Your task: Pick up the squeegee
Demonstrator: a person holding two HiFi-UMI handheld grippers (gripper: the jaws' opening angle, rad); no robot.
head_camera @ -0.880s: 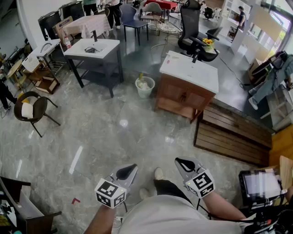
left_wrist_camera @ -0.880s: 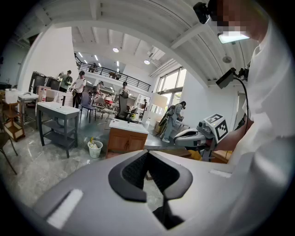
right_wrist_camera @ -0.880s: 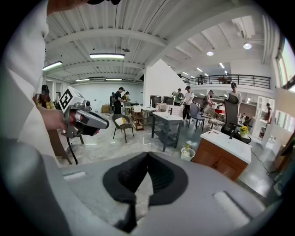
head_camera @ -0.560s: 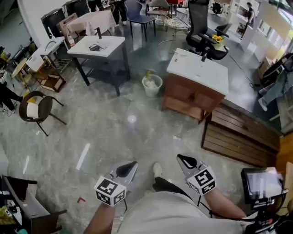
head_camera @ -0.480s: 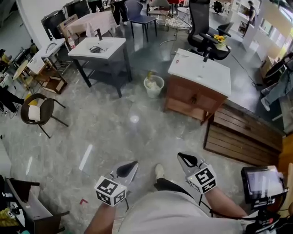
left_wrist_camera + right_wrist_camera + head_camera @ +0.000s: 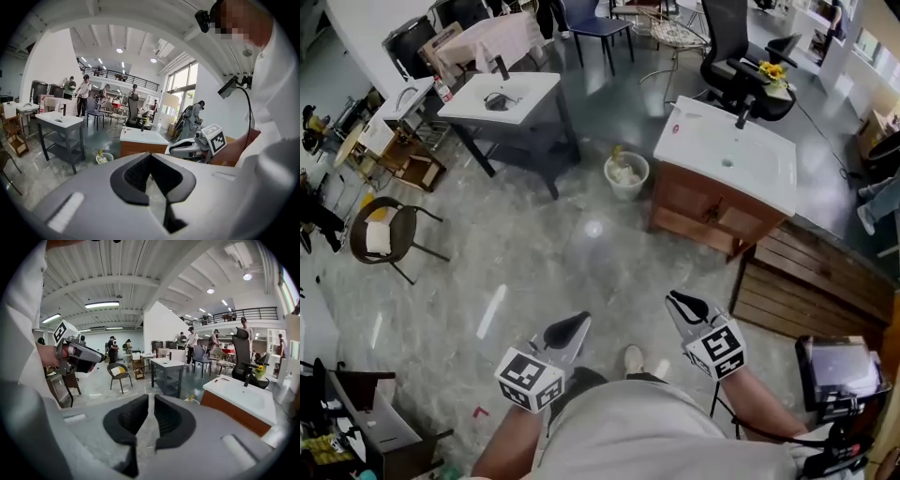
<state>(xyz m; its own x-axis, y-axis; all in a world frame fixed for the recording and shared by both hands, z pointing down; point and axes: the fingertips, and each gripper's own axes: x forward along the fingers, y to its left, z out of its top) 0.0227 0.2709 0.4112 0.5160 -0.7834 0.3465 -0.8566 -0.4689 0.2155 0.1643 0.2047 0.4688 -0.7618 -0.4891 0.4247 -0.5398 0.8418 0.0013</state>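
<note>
I cannot pick out a squeegee in any view. In the head view my left gripper and my right gripper are held side by side in front of the person's body, above the marble floor. Both point forward and slightly down. In the left gripper view the left gripper has its dark pads meeting at the tips with nothing between them. The right gripper in its own view shows only a thin slit between its pads, also empty. Each gripper also appears in the other's view: the right gripper and the left gripper.
Ahead on the right stands a white-topped wooden vanity with a small red item on it. A white bucket sits beside it. A grey sink table is ahead left, a brown chair further left, a wooden pallet right. People stand in the background.
The person has walked forward, so the vanity, bucket and sink table sit nearer. Both grippers stay in front of the body with their jaws unchanged.
</note>
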